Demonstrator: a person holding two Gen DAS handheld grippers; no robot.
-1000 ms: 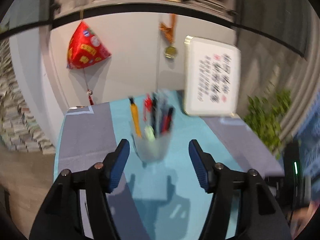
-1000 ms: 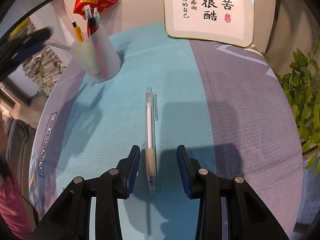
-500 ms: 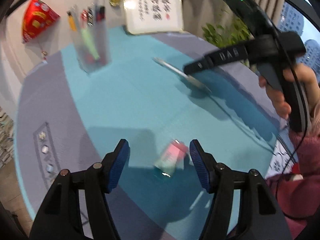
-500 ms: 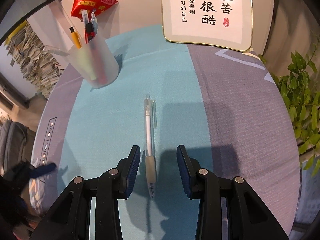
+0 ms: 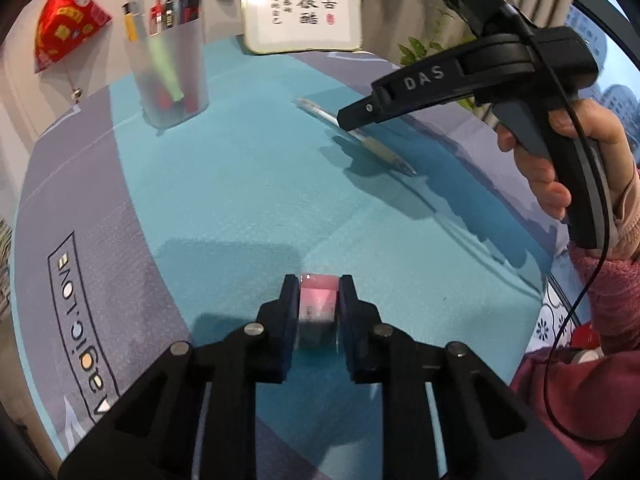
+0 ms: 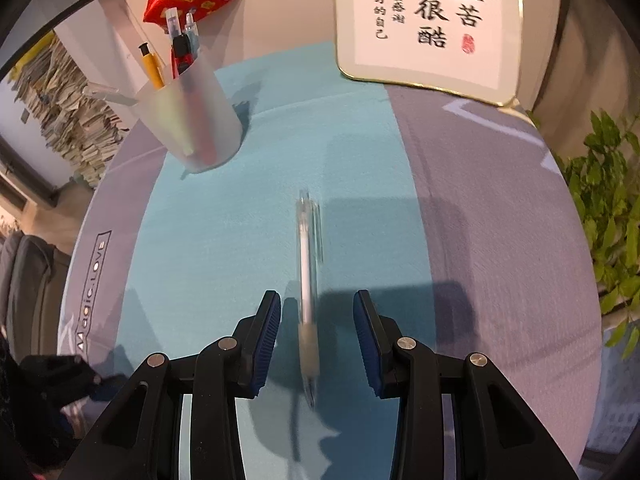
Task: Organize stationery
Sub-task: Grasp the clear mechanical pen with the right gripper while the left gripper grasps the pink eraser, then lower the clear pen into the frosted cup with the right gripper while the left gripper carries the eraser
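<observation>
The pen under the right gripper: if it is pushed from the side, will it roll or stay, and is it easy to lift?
The pen lies flat on the cloth, between the open pads of the right gripper. Its barrel looks round and smooth, so a side push would probably roll it, though the clip may stop it. It looks thin and stiff, likely light, and might slip if pinched off-centre.

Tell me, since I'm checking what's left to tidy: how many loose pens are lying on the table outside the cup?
1. The clear pen lies on the teal mat between the open jaws of the right gripper, in front of the frosted cup. None other shows.
</observation>
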